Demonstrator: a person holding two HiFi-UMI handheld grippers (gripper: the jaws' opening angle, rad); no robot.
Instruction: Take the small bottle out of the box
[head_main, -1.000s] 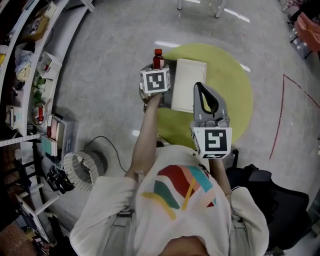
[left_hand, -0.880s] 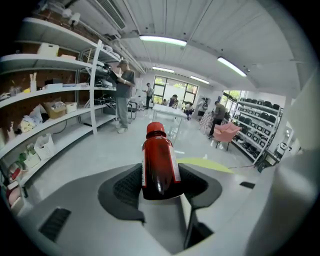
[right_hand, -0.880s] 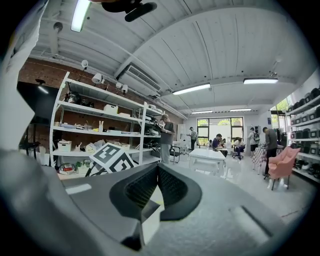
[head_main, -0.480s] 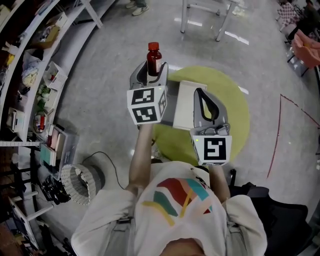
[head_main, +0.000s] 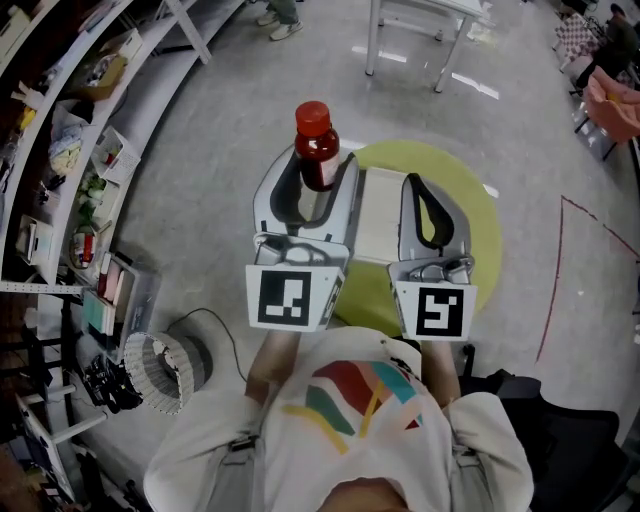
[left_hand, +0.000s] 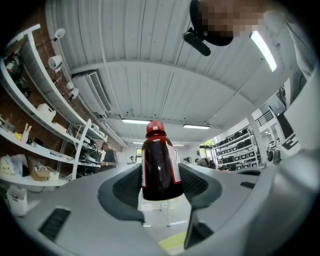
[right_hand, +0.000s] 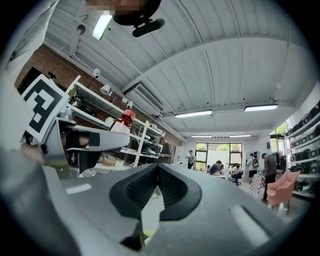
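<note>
A small bottle (head_main: 316, 150) of dark red liquid with a red cap stands upright between the jaws of my left gripper (head_main: 315, 185), which is shut on its body and held high, close to the head camera. In the left gripper view the bottle (left_hand: 160, 167) is pinched between both pads of the left gripper (left_hand: 161, 187), with the ceiling behind it. The white box (head_main: 380, 215) lies far below on the round yellow-green table (head_main: 480, 215). My right gripper (head_main: 413, 186) is raised beside the left one; its jaws (right_hand: 158, 172) are shut and empty. The right gripper view also catches the bottle (right_hand: 123, 121) at its left.
Curved shelves (head_main: 60, 150) with clutter run along the left. A wire basket (head_main: 155, 345) and a cable lie on the floor at lower left. White table legs (head_main: 420, 30) stand at the top, a red floor line (head_main: 555, 270) at the right and a black chair (head_main: 560, 420) at lower right.
The left gripper has lifted the bottle well up from beside the box toward the head camera. The right gripper has risen a little beside it.
</note>
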